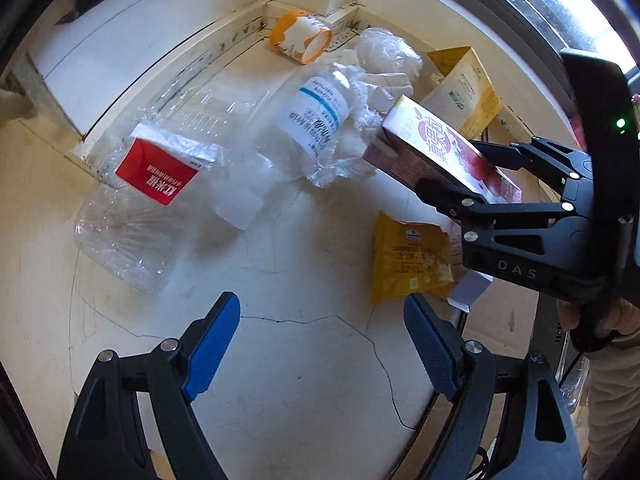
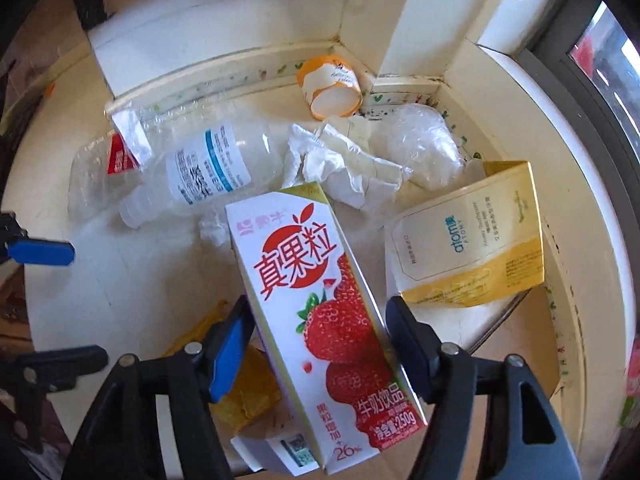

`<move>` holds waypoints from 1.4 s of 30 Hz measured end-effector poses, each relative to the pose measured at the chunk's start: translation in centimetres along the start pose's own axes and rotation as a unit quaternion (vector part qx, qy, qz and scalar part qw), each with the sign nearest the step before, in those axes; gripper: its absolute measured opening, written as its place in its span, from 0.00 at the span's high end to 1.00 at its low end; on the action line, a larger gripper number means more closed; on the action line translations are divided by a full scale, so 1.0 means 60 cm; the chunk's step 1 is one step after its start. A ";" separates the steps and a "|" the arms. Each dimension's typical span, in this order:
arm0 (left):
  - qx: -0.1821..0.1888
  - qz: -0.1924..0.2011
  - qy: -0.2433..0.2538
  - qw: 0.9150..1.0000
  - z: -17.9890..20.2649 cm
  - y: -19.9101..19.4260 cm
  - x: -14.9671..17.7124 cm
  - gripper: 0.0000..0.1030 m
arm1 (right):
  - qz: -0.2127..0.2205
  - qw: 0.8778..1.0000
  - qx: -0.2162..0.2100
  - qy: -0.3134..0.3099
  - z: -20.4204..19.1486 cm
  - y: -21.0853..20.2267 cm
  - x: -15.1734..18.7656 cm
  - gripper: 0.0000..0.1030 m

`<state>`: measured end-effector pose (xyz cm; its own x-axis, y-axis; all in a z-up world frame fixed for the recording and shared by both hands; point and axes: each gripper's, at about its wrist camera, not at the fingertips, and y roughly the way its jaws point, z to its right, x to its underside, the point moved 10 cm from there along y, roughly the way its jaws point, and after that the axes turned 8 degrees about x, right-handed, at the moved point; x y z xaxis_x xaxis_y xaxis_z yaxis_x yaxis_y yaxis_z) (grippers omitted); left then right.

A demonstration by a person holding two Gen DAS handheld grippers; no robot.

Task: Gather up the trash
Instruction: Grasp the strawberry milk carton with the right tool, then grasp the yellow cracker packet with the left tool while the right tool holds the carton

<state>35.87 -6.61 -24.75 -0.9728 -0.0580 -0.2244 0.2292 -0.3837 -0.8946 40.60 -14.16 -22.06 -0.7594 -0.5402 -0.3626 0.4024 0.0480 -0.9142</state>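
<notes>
The right hand-held gripper [image 2: 316, 344] grips a white strawberry milk carton [image 2: 320, 312] between its blue pads, lifted above a crumpled yellow snack wrapper [image 1: 408, 256]. The left hand-held gripper [image 1: 322, 344] hangs open and empty over the cracked white floor [image 1: 304, 380]. Beyond lie a clear plastic bottle [image 1: 316, 116], crumpled white paper [image 2: 344, 164] and an orange paper cup [image 1: 302, 36] in the corner.
</notes>
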 end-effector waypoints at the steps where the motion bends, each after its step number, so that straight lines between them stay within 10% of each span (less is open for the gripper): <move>1: 0.000 0.000 0.006 1.000 0.008 0.000 -0.001 0.20 | 0.007 1.000 -0.010 0.022 0.008 -0.010 0.002 0.35; 7: 0.006 -0.010 0.044 0.999 0.059 0.015 -0.011 0.20 | 0.058 0.975 -0.062 0.204 0.089 -0.084 0.043 0.35; 17: 0.020 -0.040 0.027 0.999 0.093 0.091 -0.032 0.20 | 0.095 0.872 -0.120 0.464 0.172 -0.117 0.208 0.36; 20: 0.025 -0.045 0.019 0.999 0.095 0.107 -0.033 0.42 | 0.091 0.857 -0.136 0.489 0.159 -0.106 0.238 0.36; 23: 0.013 -0.047 0.016 0.999 0.093 0.121 -0.027 0.73 | 0.084 0.851 -0.140 0.499 0.141 -0.104 0.262 0.36; 28: 0.017 -0.021 0.019 0.999 0.080 0.113 -0.026 0.92 | 0.075 0.846 -0.155 0.505 0.108 -0.101 0.276 0.36; 42: -0.011 0.054 0.065 0.996 0.043 -0.069 0.041 0.97 | 0.081 0.854 -0.165 0.486 0.000 -0.157 0.266 0.36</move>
<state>32.45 -7.53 -20.62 -0.9297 0.0227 -0.3675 0.3353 -0.3605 -0.8704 24.69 -23.27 -19.26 -0.8376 0.4409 -0.3225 0.4989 0.3771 -0.7803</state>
